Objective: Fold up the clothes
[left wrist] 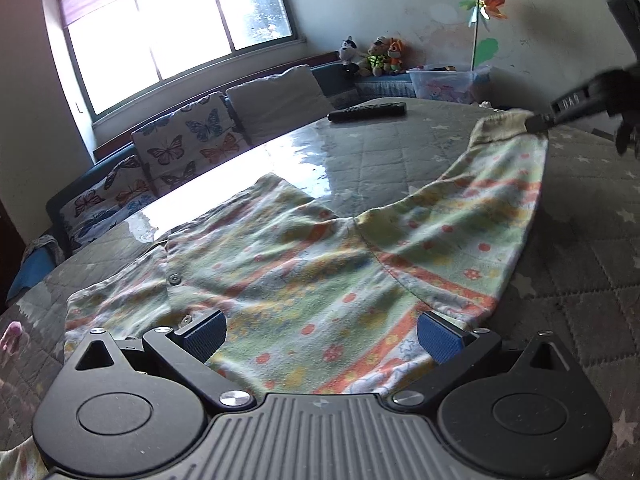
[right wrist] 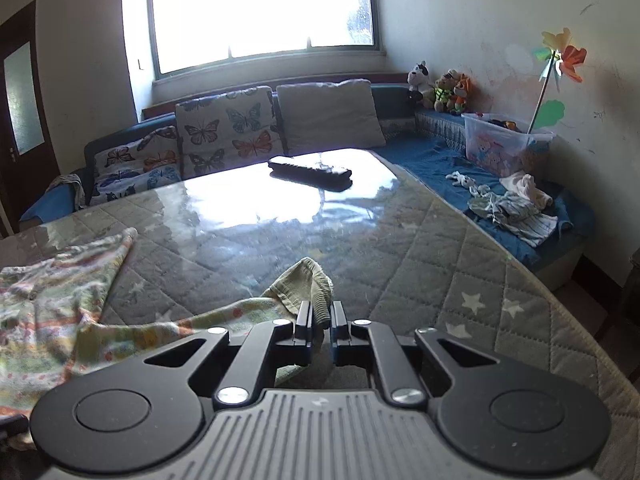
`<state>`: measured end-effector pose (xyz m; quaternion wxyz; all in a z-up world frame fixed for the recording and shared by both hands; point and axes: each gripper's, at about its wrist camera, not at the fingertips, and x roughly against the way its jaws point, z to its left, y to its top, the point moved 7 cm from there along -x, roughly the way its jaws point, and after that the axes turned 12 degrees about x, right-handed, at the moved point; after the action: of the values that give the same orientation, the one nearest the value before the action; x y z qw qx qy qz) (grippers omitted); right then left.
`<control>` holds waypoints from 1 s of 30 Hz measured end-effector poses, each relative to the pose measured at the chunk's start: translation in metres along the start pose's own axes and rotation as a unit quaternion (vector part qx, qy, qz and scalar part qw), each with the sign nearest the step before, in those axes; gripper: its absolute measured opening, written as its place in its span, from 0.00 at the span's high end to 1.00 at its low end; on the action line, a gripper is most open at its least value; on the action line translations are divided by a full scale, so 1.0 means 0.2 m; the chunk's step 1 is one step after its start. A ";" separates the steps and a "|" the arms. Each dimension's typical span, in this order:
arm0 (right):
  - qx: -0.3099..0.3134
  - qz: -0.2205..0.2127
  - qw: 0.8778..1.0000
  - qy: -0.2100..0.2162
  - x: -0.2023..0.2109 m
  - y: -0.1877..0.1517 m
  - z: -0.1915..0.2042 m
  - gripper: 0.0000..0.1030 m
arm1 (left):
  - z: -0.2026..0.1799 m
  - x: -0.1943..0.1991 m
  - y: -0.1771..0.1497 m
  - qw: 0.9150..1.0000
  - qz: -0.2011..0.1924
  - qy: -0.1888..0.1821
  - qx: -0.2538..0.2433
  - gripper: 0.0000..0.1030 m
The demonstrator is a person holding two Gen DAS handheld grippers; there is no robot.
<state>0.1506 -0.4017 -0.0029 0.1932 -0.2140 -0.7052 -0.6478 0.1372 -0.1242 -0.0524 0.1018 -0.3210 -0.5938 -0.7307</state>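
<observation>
Your right gripper [right wrist: 320,316] is clamped on the ribbed cuff [right wrist: 310,280] of the shirt [left wrist: 304,264], holding that sleeve stretched out toward the table's [right wrist: 420,248] right side. Your left gripper [left wrist: 320,330] hovers with its jaws spread wide over the shirt's body near the front edge, gripping nothing. The shirt looks light, soft and floppy, so it will likely sag and wrinkle wherever unsupported. Take hold at seams, the hem or shoulder, pinching both layers. A remote control [right wrist: 310,172] lies near the far edge.

pastel striped garment [left wrist: 320,264], grey star-quilted table cover [right wrist: 460,280]
</observation>
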 end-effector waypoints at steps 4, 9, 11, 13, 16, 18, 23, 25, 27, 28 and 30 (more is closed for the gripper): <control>0.016 -0.030 0.999 0.016 0.11 0.15 0.07 0.93 | -0.01 0.01 -0.02 1.000 -0.001 0.000 -0.004 0.00; 0.062 -0.079 0.993 0.054 0.28 0.37 0.29 0.93 | 0.07 0.10 -0.01 0.999 -0.022 -0.002 0.024 0.00; 0.084 -0.097 0.989 0.075 0.34 0.44 0.42 0.93 | 0.13 0.16 -0.02 0.999 -0.033 0.004 0.043 0.00; 0.107 -0.109 0.983 0.098 0.38 0.48 0.56 0.93 | 0.20 0.22 -0.03 0.997 -0.042 0.012 0.063 0.00; 0.141 -0.123 0.973 0.133 0.43 0.53 0.79 0.93 | 0.32 0.29 -0.08 0.994 -0.048 0.033 0.088 0.00; 0.161 -0.125 0.966 0.156 0.44 0.53 0.94 0.93 | 0.40 0.34 -0.12 0.992 -0.050 0.048 0.103 0.00; 0.200 -0.110 0.952 0.202 0.38 0.48 1.26 0.93 | 0.59 0.43 -0.22 0.986 -0.048 0.082 0.136 0.00; 0.215 -0.102 0.947 0.216 0.35 0.44 1.37 0.93 | 0.64 0.45 -0.25 0.984 -0.048 0.092 0.147 0.00; 0.229 -0.094 0.942 0.228 0.31 0.40 1.48 0.93 | 0.69 0.47 -0.26 0.981 -0.050 0.100 0.160 0.00; 0.233 -0.087 0.940 0.236 0.30 0.38 1.52 0.93 | 0.71 0.48 -0.27 0.979 -0.050 0.104 0.166 0.00; 0.234 -0.069 0.936 0.255 0.28 0.32 1.60 0.92 | 0.74 0.50 -0.28 0.976 -0.051 0.110 0.178 0.00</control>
<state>0.1412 -0.0755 0.0531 0.3658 0.0585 -0.7770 -0.5090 0.0830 0.0527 -0.0252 0.1845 -0.1842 -0.7150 -0.6487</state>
